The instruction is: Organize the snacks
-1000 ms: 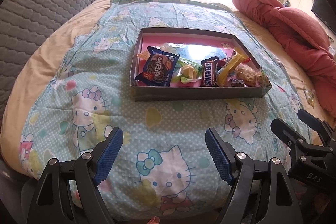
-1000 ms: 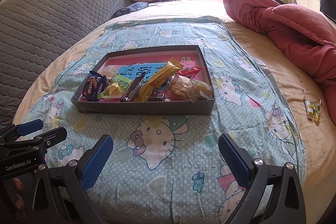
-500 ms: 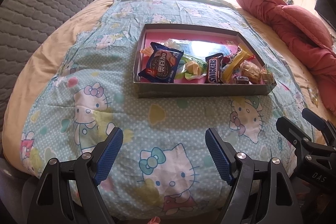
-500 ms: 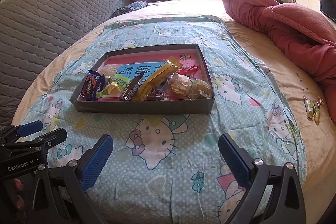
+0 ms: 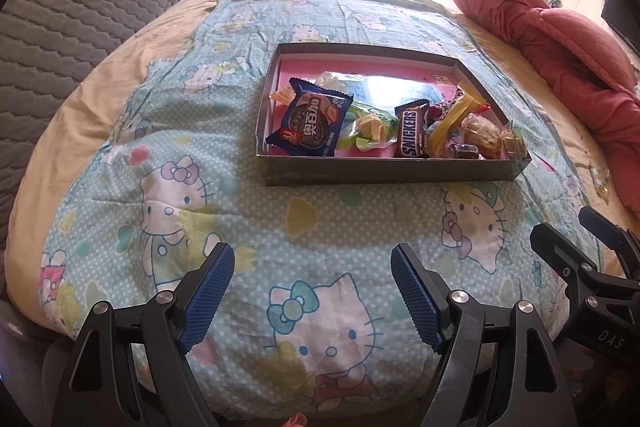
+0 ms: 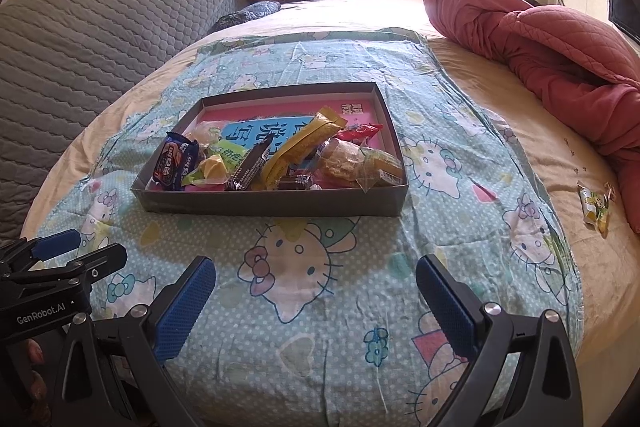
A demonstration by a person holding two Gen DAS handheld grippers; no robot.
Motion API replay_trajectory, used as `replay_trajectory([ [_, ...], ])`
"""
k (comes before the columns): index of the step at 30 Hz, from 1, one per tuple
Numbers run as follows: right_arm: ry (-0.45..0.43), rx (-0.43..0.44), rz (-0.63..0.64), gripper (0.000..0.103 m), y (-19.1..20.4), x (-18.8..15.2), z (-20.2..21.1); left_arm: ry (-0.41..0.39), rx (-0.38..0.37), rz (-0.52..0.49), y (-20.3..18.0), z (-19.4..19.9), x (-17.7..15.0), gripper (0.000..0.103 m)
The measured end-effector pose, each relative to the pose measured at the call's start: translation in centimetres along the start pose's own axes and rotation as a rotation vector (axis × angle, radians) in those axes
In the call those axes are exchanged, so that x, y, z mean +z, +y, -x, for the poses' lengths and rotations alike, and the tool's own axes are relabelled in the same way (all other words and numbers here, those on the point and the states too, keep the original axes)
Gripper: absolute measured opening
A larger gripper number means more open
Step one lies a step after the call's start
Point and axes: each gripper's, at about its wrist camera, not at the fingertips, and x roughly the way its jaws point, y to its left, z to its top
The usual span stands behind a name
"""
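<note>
1. Two hand-held grippers hover over a cartoon-cat bedspread (image 6: 304, 291), both aimed down toward a shallow cardboard box (image 6: 276, 203) of snacks that sits ahead of them in the middle of the bed.

2. The left gripper (image 5: 312, 301) has its blue pads spread wide with nothing between them; the right gripper (image 6: 316, 311) is likewise wide apart and empty.

3. The snacks lie heaped along the near wall of the box: a blue cookie packet (image 5: 312, 125) at the left end, a chocolate bar (image 5: 412, 135) near the middle, a long yellow wrapper (image 6: 300, 151) leaning across the pile, and clear-wrapped pastries (image 6: 352, 163) at the right end.

4. One small green-and-yellow packet (image 6: 596, 207) lies outside the box, well apart from it on the tan sheet beside a pink quilt (image 6: 552, 43), off to the right of both grippers.

5. That stray packet appears to be the likely next target: the right gripper is the nearer of the two, and would have to swing right and forward to reach it. The packet's long axis seems to run roughly away from the camera.

6. Neither gripper touches anything yet.
</note>
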Motion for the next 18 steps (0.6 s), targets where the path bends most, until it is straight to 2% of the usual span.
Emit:
replay_trajectory([
  [18, 0.003, 0.000, 0.000, 0.101, -0.02, -0.07, -0.23, 0.012, 0.013, -0.002, 0.03, -0.38, -0.12, 0.082],
])
